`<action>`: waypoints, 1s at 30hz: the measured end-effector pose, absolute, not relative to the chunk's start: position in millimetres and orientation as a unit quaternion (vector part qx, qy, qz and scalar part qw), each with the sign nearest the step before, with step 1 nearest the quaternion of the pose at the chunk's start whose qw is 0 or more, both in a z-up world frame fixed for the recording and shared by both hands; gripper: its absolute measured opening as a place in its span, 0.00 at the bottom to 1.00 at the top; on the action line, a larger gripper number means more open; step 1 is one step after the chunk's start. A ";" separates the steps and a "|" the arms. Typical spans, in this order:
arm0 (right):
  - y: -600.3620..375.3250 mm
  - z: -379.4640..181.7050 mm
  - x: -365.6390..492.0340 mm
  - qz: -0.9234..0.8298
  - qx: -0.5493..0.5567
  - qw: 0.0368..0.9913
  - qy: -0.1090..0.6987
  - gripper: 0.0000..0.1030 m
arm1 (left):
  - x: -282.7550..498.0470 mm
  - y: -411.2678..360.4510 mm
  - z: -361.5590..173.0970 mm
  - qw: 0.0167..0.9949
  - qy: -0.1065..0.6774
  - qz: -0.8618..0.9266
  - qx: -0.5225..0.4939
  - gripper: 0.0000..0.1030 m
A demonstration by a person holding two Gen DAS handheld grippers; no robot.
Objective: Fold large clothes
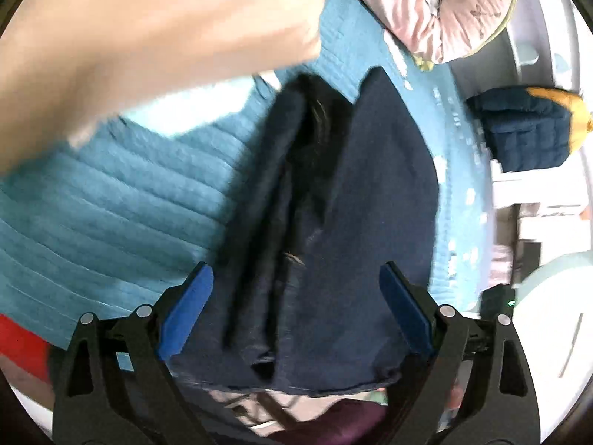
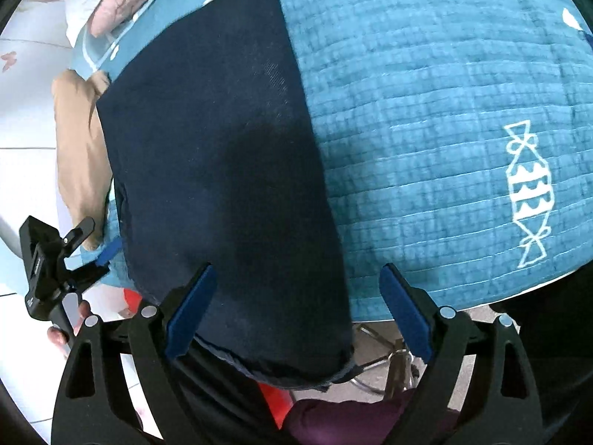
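Left wrist view: one navy garment (image 1: 333, 230) lies folded lengthwise on a teal quilted bedspread (image 1: 111, 215), its hem at the near edge of the bed. The left hand-held gripper (image 1: 296, 311) hangs over the hem with its two blue pads wide apart, holding nothing. One beige garment (image 1: 129, 44), blurred, fills the upper left. One pink padded jacket (image 1: 444, 11) sits at the far end, and one navy-and-yellow quilted jacket (image 1: 526, 126) lies off to the right. In the right wrist view the right hand-held gripper (image 2: 298, 311) also stands wide over the navy cloth, gripping nothing. White fish-like motifs (image 2: 528, 193) mark the bedspread; pale floor tiles (image 2: 26, 163) show beside the bed.
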State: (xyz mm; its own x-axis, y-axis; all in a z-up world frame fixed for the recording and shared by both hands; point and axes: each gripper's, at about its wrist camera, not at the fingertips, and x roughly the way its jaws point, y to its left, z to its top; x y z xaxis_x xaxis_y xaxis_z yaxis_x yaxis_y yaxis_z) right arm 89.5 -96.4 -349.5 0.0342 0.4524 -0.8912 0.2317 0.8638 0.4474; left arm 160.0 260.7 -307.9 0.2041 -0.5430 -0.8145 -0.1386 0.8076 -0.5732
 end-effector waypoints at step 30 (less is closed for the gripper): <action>-96.8 -352.9 118.4 0.160 0.293 0.730 0.596 0.51 | 169.6 212.7 -315.7 0.760 0.607 -0.109 -0.205 0.19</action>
